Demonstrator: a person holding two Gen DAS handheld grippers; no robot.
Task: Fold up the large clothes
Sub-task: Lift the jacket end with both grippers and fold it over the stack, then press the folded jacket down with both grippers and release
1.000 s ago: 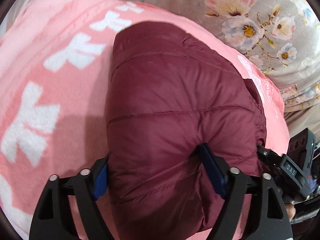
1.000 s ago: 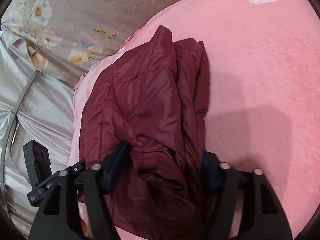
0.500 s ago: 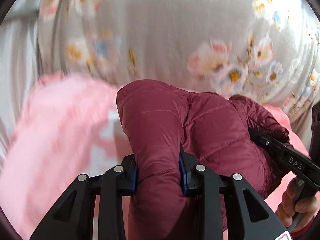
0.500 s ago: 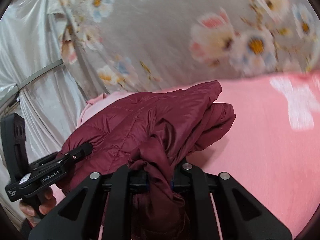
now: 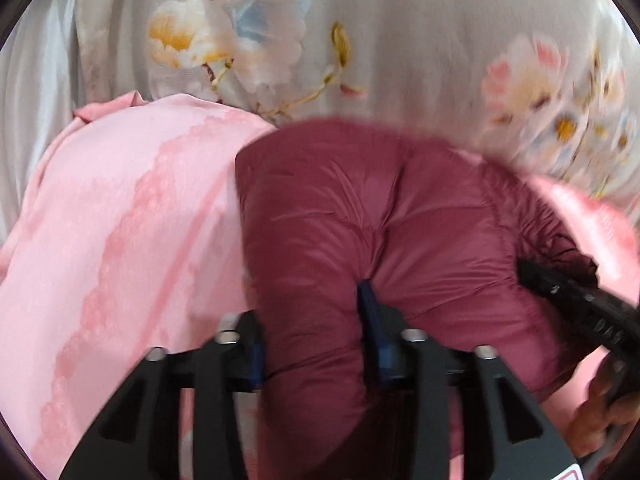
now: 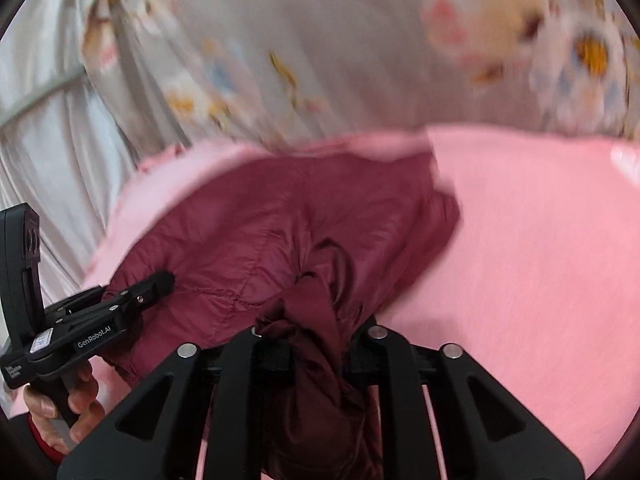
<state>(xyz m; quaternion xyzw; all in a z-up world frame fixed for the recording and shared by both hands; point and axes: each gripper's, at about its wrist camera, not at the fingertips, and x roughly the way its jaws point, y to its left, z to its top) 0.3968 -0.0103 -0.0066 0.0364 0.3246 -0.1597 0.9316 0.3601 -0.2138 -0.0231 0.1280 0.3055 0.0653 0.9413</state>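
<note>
Maroon puffer jacket (image 5: pixel 360 216) lies bunched on the pink blanket (image 5: pixel 120 220), at the blanket's far edge just short of the grey floral bedding (image 5: pixel 400 40). Its long axis runs across between my two hands; each end of it sits inside one gripper. My left gripper (image 5: pixel 316 336) has a thick quilted roll between its blue pads, jaws half apart and just been opening, though the padding fills the gap and looks pinched there. My right gripper (image 6: pixel 310 344) is narrower, clamped on a twisted wad of thin fabric, also easing open a little. Both hands are equally near the jacket. My guess: next step is setting the bundle down flat on the blanket.
</note>
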